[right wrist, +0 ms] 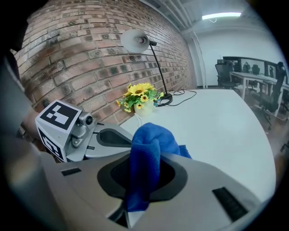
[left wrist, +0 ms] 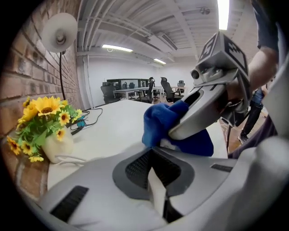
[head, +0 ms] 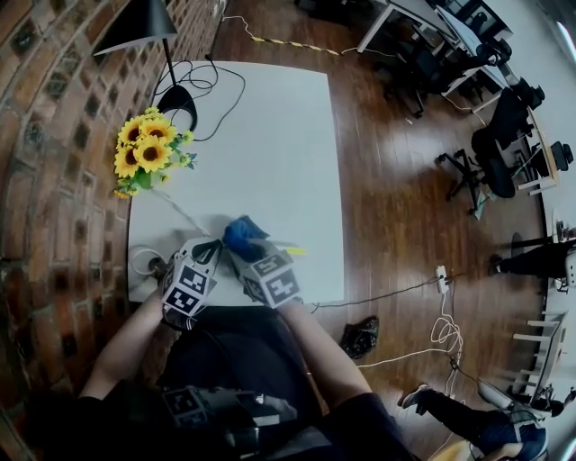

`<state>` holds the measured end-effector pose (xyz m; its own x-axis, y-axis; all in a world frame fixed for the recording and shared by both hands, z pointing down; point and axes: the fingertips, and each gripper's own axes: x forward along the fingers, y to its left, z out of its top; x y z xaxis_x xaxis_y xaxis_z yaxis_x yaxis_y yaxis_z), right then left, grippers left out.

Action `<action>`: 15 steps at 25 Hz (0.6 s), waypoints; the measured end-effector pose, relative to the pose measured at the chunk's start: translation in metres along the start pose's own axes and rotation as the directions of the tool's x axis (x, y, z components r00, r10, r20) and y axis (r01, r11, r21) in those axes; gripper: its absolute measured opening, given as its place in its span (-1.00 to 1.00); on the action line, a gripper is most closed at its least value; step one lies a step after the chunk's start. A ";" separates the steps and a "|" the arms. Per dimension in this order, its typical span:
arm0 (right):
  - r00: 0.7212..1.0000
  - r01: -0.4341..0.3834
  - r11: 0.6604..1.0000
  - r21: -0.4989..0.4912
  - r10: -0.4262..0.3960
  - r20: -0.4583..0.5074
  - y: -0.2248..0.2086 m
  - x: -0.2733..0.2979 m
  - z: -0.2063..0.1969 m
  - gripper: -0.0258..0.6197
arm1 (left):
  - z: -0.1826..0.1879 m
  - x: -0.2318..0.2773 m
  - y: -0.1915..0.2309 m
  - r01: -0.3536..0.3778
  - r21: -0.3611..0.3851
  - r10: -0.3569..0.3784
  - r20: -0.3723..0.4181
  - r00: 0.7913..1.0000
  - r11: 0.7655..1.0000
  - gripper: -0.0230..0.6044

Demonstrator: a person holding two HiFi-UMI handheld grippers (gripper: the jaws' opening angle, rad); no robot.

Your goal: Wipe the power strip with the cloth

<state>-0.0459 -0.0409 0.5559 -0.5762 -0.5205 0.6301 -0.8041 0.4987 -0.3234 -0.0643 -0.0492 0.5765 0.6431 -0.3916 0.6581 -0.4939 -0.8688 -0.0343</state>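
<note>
Soft, light, floppy blue microfibre cloth [right wrist: 146, 153] sits bunched over the near end of the white table [head: 270, 135], pinched mid-bunch by the right tongs [right wrist: 133, 205] - probably a secure hold - left tongs [left wrist: 158, 203] pressed together, apparently empty - power strip not made out.

A white bench [head: 270, 135] stands against a brick wall [head: 45, 135] on a dark wooden floor [head: 396, 207]. Sunflowers [head: 144, 149] in a pale vase [left wrist: 58, 146] sit at its wall side, near a black lamp [head: 142, 25] whose cable [head: 216, 85] loops over the far end. Office chairs [head: 490, 158] stand well apart.
</note>
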 end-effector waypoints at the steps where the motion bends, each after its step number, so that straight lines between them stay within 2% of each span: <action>1: 1.000 0.009 1.000 -0.003 -0.009 0.009 -0.001 -0.001 0.000 -0.78 | -0.001 0.001 0.000 -0.010 0.009 0.010 -0.011 1.000 1.000 -0.89; 10: 0.996 0.062 0.998 0.028 -0.063 0.058 -0.020 -0.019 -0.009 -0.78 | -0.004 0.008 -0.003 -0.017 0.029 0.018 -0.021 1.000 0.999 -0.88; 15: 0.991 0.096 0.992 0.081 -0.103 0.083 -0.036 -0.034 -0.015 -0.78 | -0.004 0.008 -0.003 -0.018 0.026 0.018 -0.020 1.000 0.999 -0.88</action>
<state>0.0043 -0.0311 0.5567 -0.5008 -0.6247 0.5990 -0.8649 0.3886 -0.3178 -0.0601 -0.0481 0.5847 0.6218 -0.4013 0.6725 -0.4898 -0.8693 -0.0659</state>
